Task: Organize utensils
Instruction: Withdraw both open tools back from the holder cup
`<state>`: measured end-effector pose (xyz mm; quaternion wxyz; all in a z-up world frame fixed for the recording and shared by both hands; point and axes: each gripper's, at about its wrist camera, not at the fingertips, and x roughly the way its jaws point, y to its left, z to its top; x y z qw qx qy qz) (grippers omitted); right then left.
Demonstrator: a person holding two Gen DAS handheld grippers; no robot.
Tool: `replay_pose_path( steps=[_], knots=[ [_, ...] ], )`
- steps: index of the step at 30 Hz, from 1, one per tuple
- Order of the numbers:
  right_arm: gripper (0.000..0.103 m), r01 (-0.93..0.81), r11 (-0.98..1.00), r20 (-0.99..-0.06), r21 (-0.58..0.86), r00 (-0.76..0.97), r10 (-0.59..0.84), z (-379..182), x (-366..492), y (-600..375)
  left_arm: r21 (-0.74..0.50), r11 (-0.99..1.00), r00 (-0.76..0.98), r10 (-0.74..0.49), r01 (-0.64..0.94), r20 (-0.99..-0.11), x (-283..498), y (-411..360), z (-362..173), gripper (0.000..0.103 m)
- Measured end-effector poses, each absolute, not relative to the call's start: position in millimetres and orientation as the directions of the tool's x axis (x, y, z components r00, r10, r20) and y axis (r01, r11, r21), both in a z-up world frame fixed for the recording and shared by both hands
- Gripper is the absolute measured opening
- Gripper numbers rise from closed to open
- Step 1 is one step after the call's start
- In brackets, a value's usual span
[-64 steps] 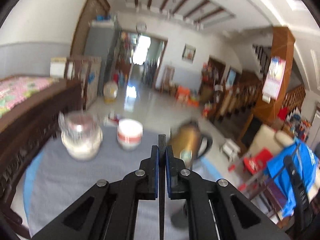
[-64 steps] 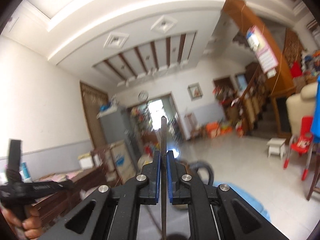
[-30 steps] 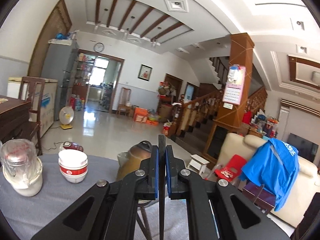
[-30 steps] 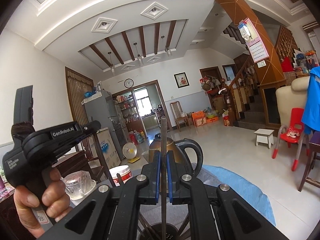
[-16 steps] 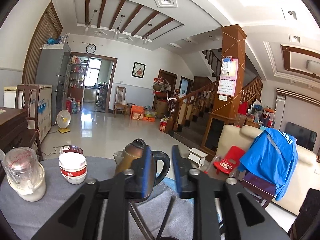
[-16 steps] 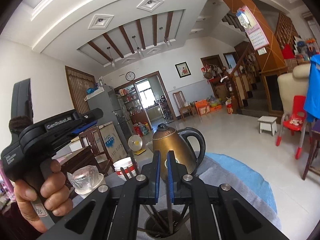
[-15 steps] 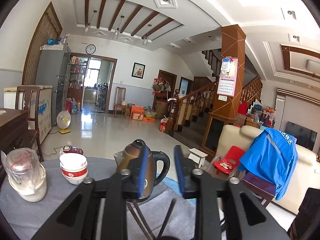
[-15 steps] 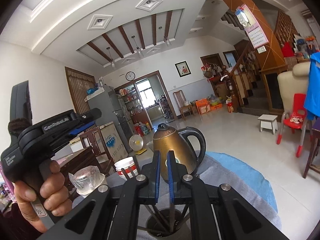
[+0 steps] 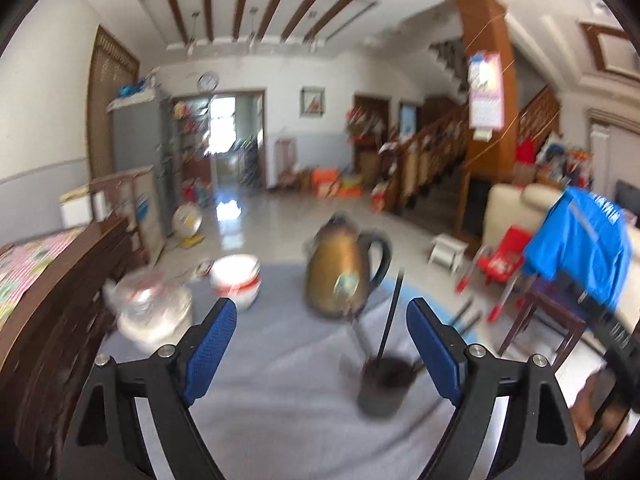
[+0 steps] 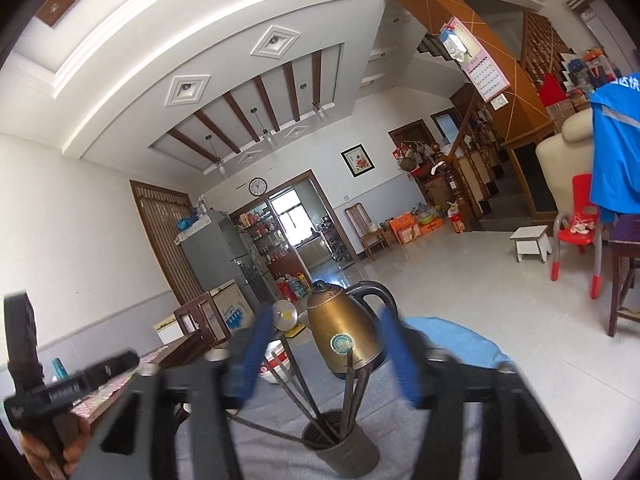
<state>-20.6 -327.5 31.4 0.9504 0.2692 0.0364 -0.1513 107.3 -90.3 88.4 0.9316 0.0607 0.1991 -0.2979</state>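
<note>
A dark metal utensil cup stands on the grey tablecloth and holds several dark chopsticks. The cup also shows in the left wrist view, blurred, with chopsticks sticking up. My right gripper is open and empty just above and behind the cup. My left gripper is open and empty, to the left of the cup and pulled back from it. The left gripper's body and the hand that holds it show at the left of the right wrist view.
A brass kettle with a black handle stands behind the cup. A stack of white and red bowls and a glass jar stand at the left. A dark wooden bench borders the table's left side.
Both grippers have opened wide and let go of their chopsticks, which now stand in the cup. The left gripper has drawn back and tilted down, with motion blur.
</note>
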Motion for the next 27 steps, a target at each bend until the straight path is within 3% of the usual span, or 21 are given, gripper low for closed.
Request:
replay_pose_path(
  steps=[9, 19, 27],
  knots=[
    [0.065, 0.273, 0.827, -0.254, 0.491, 0.953, -0.164, 13.4, -47.7, -304.1, 0.151, 0.907, 0.81, -0.263, 0.393, -0.524, 44.3, -71.3, 53.7, 0.091],
    [0.065, 0.218, 0.87, -0.269, 0.441, 0.958, -0.104, 9.7, -75.3, -262.4, 0.329, 0.904, 0.907, -0.13, 0.274, -0.4, -14.6, -72.5, 61.5, 0.099],
    [0.065, 0.247, 0.904, -0.277, 0.35, 0.949, -0.152, 11.2, -90.1, -241.8, 0.337, 0.903, 0.914, -0.125, 0.266, -0.386, -21.6, -79.0, 62.3, 0.1]
  ],
)
